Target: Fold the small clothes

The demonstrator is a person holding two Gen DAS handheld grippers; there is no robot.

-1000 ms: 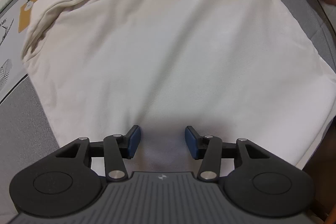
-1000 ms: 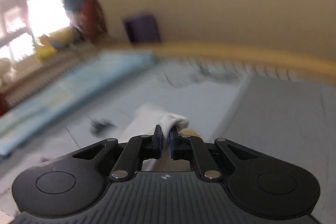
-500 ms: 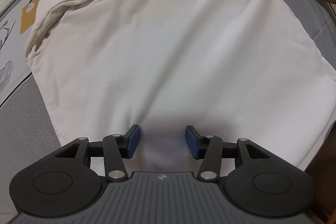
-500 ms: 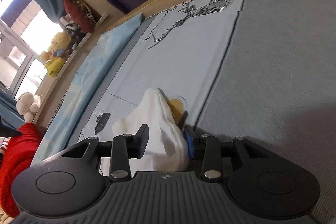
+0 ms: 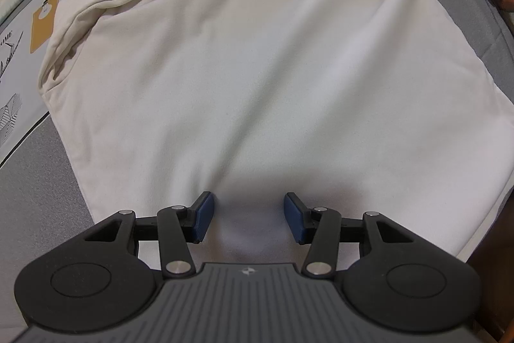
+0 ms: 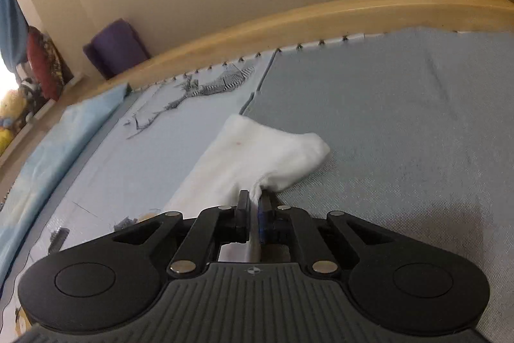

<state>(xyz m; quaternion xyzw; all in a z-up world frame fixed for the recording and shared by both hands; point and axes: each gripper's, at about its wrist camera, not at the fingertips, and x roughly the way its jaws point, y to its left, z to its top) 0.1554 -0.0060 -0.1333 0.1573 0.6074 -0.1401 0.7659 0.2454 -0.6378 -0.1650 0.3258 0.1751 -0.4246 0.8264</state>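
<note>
White garment: spread flat on the grey bed mat. Left gripper: over its near hem, jaws half apart, nothing clamped. Right gripper: pinched tight on the sleeve, at the mat's far side.

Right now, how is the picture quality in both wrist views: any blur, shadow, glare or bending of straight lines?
Left wrist view: sharp; the left gripper casts a soft shadow on the white garment; the edges bulge. Right wrist view: slightly soft; window glare at far left; the wooden bed rail bows into an arc; a dark shadow beside the right gripper.
</note>
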